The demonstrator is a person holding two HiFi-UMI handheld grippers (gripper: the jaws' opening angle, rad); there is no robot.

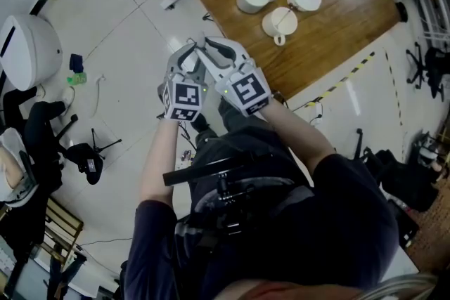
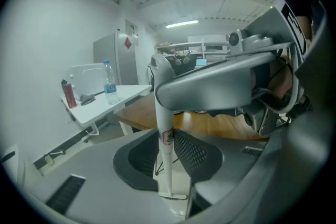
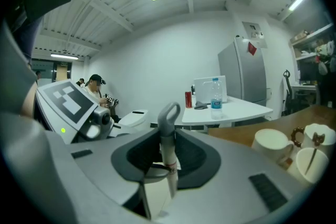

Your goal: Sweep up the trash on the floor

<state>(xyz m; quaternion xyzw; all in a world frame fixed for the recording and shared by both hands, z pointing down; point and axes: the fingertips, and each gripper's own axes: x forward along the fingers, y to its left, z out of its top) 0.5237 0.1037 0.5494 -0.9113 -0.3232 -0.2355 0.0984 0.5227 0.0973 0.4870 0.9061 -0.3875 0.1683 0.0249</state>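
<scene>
Keeping both grips firm matters: left gripper [image 1: 186, 56] is clamped on a white pole [image 2: 164, 134], right gripper [image 1: 223, 51] on a loop-ended handle [image 3: 168, 139]; trash looks like small scraps [image 1: 185, 155] by the feet, so lower both tools upright there

Head camera steeply down; cameras on left claw [image 1: 186, 56], right claw [image 1: 225, 53] close along jaws; wooden table [image 1: 351, 31] shared.
</scene>
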